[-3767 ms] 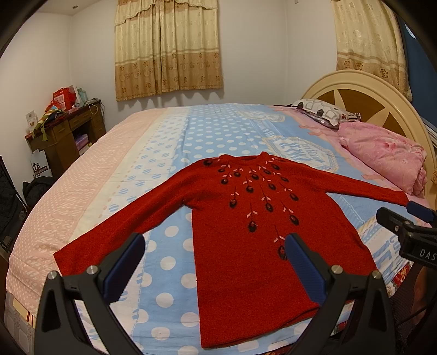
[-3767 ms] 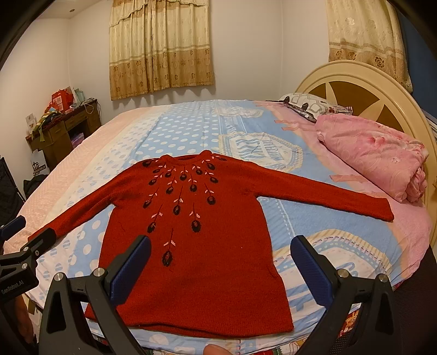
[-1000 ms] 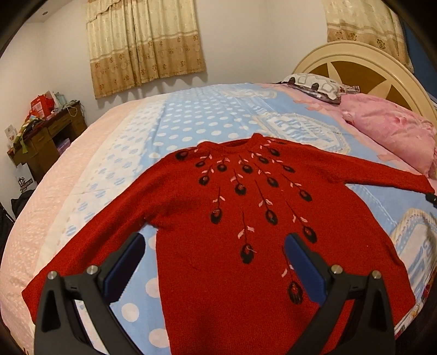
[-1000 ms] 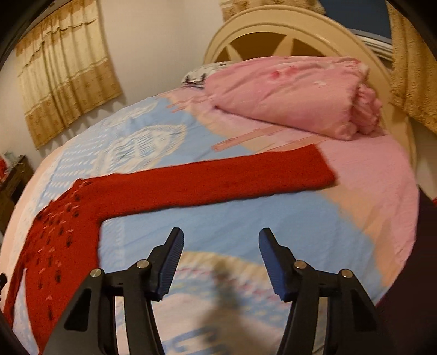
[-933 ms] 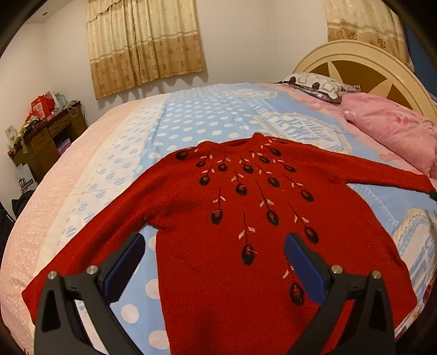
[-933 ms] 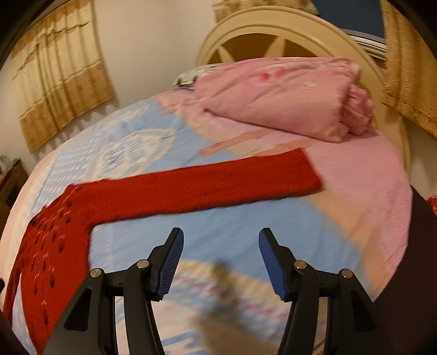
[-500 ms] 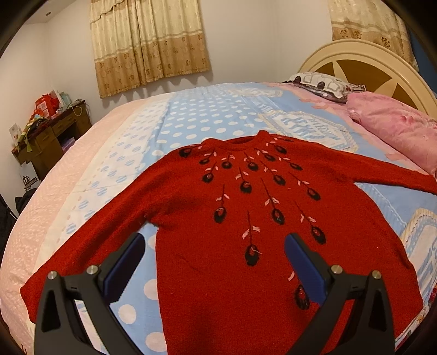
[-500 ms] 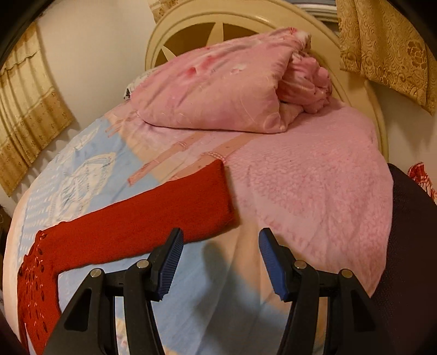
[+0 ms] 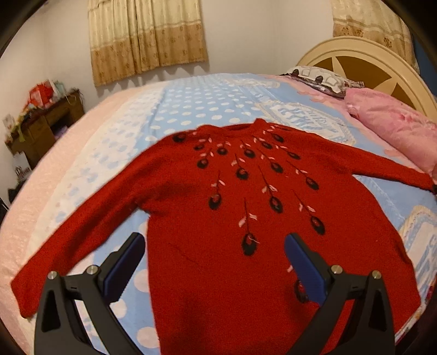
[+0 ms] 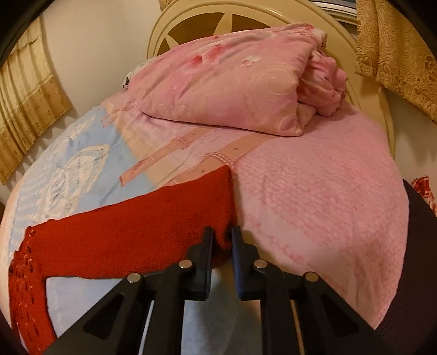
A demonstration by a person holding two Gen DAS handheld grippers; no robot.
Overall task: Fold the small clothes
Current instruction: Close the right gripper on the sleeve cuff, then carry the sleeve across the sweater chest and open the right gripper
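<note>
Flat on the bed (image 9: 191,103) lies the red sweater (image 9: 245,245), front side up, its body spread smooth and both sleeves stretched out to the sides. Dark embroidered buds on thin stems fan down from the round neckline (image 9: 237,127), with small pink stitches among them. In the left wrist view one sleeve runs down toward the pink edge of the bedspread, its cuff (image 9: 21,295) lying flat there, while the other sleeve reaches away toward the headboard side. In the right wrist view that far sleeve's cuff (image 10: 218,207) sits at the seam between the blue printed sheet and the pink textured blanket (image 10: 327,204).

The right gripper (image 10: 221,240) is clamped on the corner of this cuff: its blue-padded fingers are drawn nearly together with a fold of red knit pinched between them. The left gripper (image 9: 213,245) hovers above the sweater's lower body with its fingers spread wide apart, holding nothing; whether it touches the fabric cannot be told.

Behind the cuff, a folded pink quilt (image 10: 232,79) rests against the cream headboard (image 10: 218,24). A patterned pillow (image 9: 319,77) lies beside it. Gold curtains (image 9: 147,35) hang on the far wall, and a cluttered wooden desk (image 9: 46,123) stands beside the bed.
</note>
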